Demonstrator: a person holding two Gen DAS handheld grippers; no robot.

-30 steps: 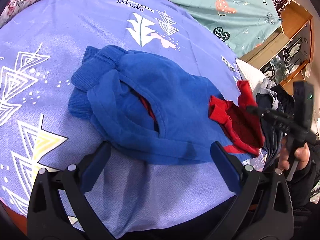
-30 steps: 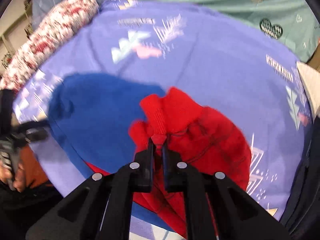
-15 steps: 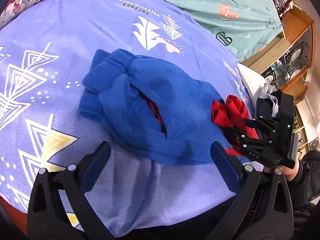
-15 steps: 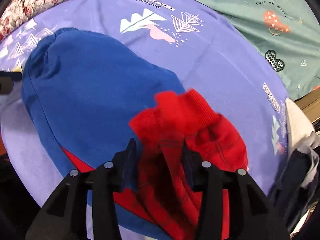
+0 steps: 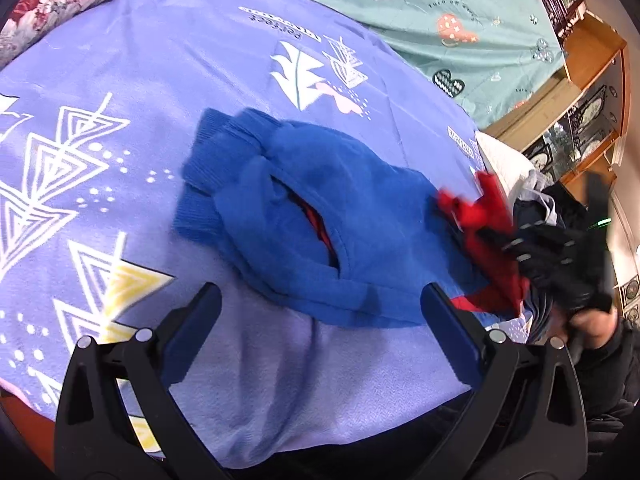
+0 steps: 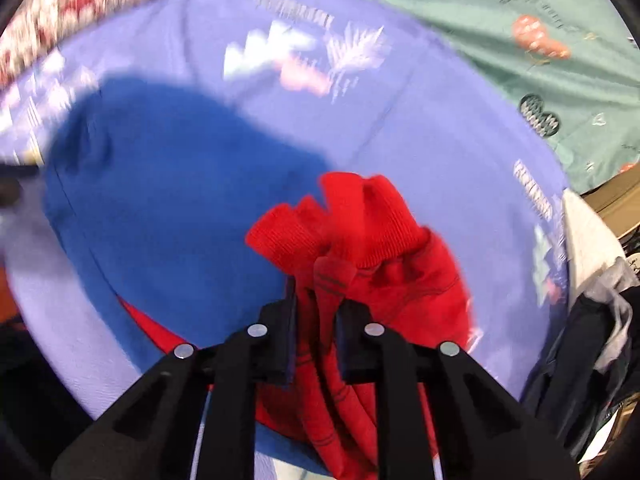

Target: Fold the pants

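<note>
Two hand-held grippers work over a bed covered by a lilac patterned sheet (image 5: 132,80). The left gripper (image 5: 320,320) hovers low over the near edge of the sheet, angled downward, its two dark-blue padded fingers (image 5: 192,332) spread wide with nothing between them. The right gripper (image 6: 316,312) also tilts steeply down; its jaws are closing, narrow now, with a fold of red fabric between them, the pads seeming to press on the cloth. In the left wrist view this right gripper appears blurred at about three o'clock, with part of the person's hand (image 5: 588,324) below it. There is one pair of pants (image 5: 312,216), blue outside with a red lining or red part, lying in the middle of the sheet. Its long axis runs roughly from ten o'clock to four o'clock in the left wrist view: two ribbed blue cuffs (image 5: 208,168) bunch at the ten o'clock end, and the red portion (image 6: 372,240), with its ribbed hem, lies at the four o'clock end under the right gripper. A red slit shows in the blue cloth near its centre. One teal sheet (image 5: 460,12) lies at twelve to one o'clock, one floral roll (image 5: 52,4) at eleven o'clock, and a heap of dark and grey clothes (image 6: 600,328) at three o'clock.
</note>
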